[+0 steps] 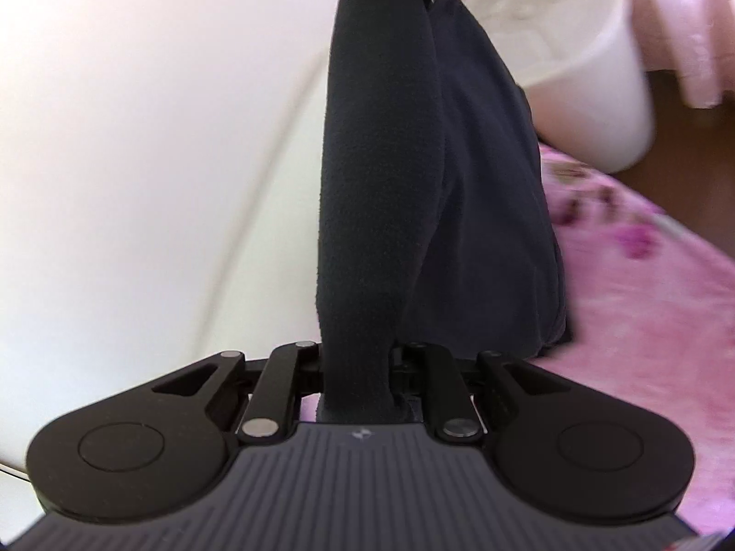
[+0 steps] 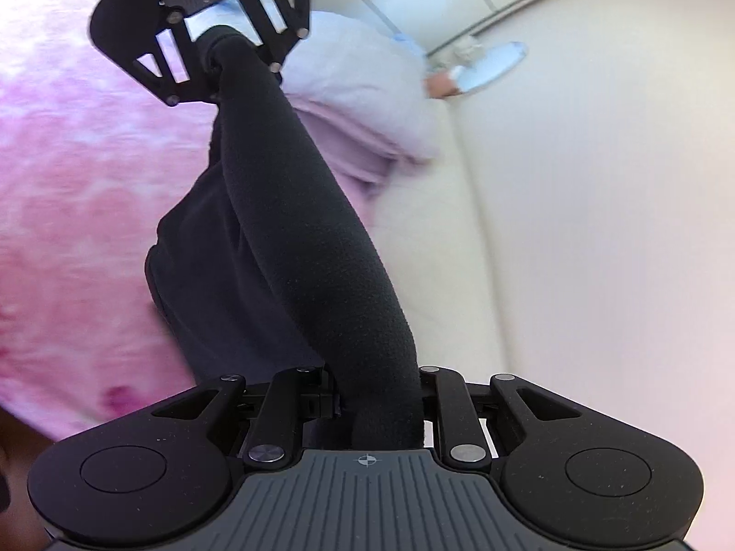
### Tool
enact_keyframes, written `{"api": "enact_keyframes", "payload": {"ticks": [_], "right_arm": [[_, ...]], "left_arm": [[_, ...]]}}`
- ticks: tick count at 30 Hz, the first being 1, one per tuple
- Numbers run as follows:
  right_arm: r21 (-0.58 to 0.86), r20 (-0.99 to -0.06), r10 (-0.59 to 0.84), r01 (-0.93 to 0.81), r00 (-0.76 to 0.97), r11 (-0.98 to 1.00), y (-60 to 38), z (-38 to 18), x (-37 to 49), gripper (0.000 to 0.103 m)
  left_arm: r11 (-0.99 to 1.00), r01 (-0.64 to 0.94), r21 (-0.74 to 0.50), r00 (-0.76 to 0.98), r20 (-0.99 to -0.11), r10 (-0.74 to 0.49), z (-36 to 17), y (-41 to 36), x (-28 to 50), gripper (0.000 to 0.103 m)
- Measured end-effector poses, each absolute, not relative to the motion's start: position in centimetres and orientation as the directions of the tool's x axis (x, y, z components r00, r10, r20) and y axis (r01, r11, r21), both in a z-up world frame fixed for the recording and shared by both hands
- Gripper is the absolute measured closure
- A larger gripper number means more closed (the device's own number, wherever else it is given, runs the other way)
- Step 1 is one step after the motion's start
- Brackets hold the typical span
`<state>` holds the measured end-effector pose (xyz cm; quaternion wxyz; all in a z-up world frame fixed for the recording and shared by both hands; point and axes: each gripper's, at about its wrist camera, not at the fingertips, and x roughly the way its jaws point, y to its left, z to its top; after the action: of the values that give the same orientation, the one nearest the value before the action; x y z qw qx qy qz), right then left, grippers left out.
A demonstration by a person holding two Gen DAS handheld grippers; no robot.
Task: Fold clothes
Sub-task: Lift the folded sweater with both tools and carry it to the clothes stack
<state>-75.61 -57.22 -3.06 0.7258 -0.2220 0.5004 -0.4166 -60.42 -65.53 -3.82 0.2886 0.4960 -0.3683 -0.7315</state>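
1. Dark navy fleece garment (image 1: pixel 390 193) is stretched in a thick rolled band between the two grippers, clear of the pink floral bedspread (image 1: pixel 643 321) beneath it.
2. Left gripper (image 1: pixel 363 395): the fingers are drawn nearly together and clamp one end of the garment; the fabric bunches between them and runs straight away from the camera.
3. Right gripper (image 2: pixel 381 418): the fingers are likewise nearly closed and pinch the other end of the same band, which leaves them at a slant toward the upper left of the right wrist view.
4. In the right wrist view the left gripper appears at the upper left, gripping the far end of the band; in the left wrist view the right gripper shows only partly at the top edge.
5. A loose fold of the garment hangs below the taut band, over the bedspread; whether it touches the bedspread cannot be told.
6. A white plastic tub (image 1: pixel 583 69) stands beyond the bed edge on a brown floor (image 1: pixel 689 174).
7. A pale lilac cloth (image 2: pixel 363 105) lies heaped beyond the garment, next to a cream surface (image 2: pixel 574 229).
8. Surroundings are blurred in both views.
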Motion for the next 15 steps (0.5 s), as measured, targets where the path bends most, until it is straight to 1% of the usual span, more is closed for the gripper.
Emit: {"api": "enact_keyframes", "payload": {"ticks": [3,5,6,8,9,11,13,14,15], "right_arm": [[-0.79,-0.48,-0.864,0.353,0.153,0.502,-63.8,-1.5,-77.8,0.084],[-0.834,-0.406,-0.897,0.33,0.176,0.442,-67.9,-0.7,-79.1,0.084],[-0.852,-0.364,-0.911,0.325,0.196,0.411,-69.8,-0.4,-79.8,0.084],[-0.86,-0.309,-0.92,0.342,0.242,0.379,-73.0,-0.8,-81.3,0.084],[-0.849,-0.305,-0.915,0.36,0.262,0.386,-74.4,-1.5,-82.1,0.084],[-0.822,-0.342,-0.893,0.367,0.291,0.435,-76.6,-4.7,-83.6,0.084],[-0.795,-0.427,-0.851,0.322,0.307,0.515,-78.3,-10.1,-85.1,0.084],[-0.768,-0.485,-0.816,0.292,0.315,0.57,-78.9,-13.1,-85.7,0.084],[-0.741,-0.551,-0.773,0.242,0.314,0.626,-79.0,-15.9,-86.2,0.084]], "left_arm": [[-0.465,0.096,0.88,-0.302,-0.419,-0.856,-1.9,-71.6,-63.6,0.09],[-0.394,0.145,0.907,-0.255,-0.351,-0.901,-1.3,-75.2,-65.6,0.09],[-0.371,0.17,0.913,-0.224,-0.331,-0.917,-1.4,-76.6,-66.5,0.09],[-0.357,0.222,0.907,-0.161,-0.327,-0.931,-2.9,-78.8,-68.4,0.09],[-0.377,0.247,0.893,-0.133,-0.354,-0.926,-4.5,-79.6,-69.4,0.09],[-0.447,0.272,0.852,-0.088,-0.441,-0.893,-9.6,-80.6,-71.3,0.09],[-0.546,0.267,0.794,-0.031,-0.559,-0.829,-16.3,-81.0,-73.0,0.089],[-0.594,0.264,0.76,0.001,-0.616,-0.788,-19.6,-81.0,-73.8,0.089],[-0.628,0.262,0.733,0.029,-0.656,-0.754,-22.5,-81.0,-74.6,0.087]]}}
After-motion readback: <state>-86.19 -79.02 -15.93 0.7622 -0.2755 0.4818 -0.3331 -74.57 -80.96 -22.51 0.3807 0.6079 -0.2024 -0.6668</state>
